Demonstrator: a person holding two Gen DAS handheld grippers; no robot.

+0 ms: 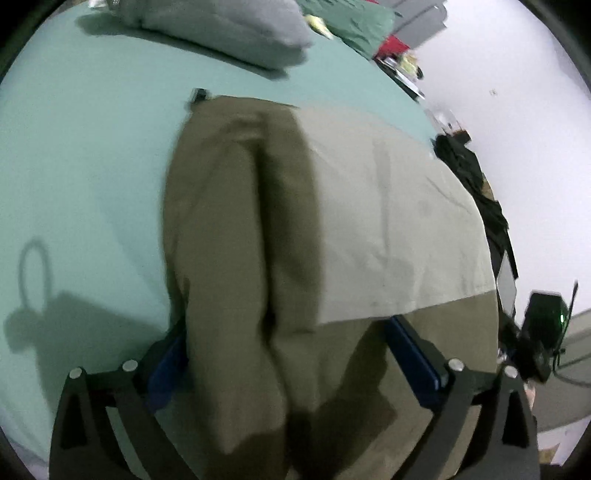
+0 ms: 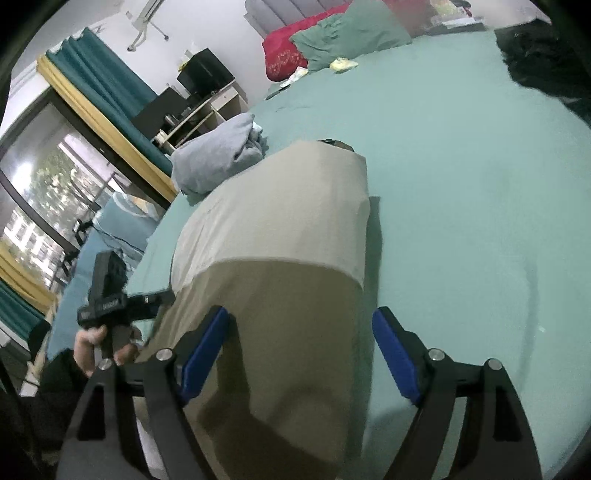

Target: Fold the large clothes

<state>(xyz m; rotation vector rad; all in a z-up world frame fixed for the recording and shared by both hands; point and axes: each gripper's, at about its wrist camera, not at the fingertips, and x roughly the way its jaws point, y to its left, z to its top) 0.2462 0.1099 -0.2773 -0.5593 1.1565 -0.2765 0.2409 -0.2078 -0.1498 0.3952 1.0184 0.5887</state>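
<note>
Left gripper (image 1: 291, 354) spread wide, blue pads clear on both sides of the olive-and-beige garment (image 1: 295, 229), nothing clamped. Cloth bulging up between the jaws, a thick rolled ridge of darker olive running away from the camera, but no pad pressing on it. Right gripper (image 2: 299, 350) also released, jaws apart, the near end of that garment (image 2: 280, 258) lying between them; left pad just beside the cloth's edge, right pad over bare sheet. Folded in layers here: paler beige panel on top toward the far end, olive panel nearer the grippers. Lying lengthwise on the mint-green bed (image 2: 461, 177), nearer its left edge and running back from the near edge toward the middle. Something small and dark peeking out at the far end of the fold, too blurred to name. Grey folded garment (image 2: 218, 155) just beyond, by the bed's left edge, close to the beige panel but apart from it. Green pillow (image 2: 354, 33) and red pillow (image 2: 291, 44) up at the head end. Dark clothing heap (image 2: 539, 62) at the far right edge. A hand (image 2: 99, 347) in a dark sleeve down at the left, gripping the other tool's handle.
</note>
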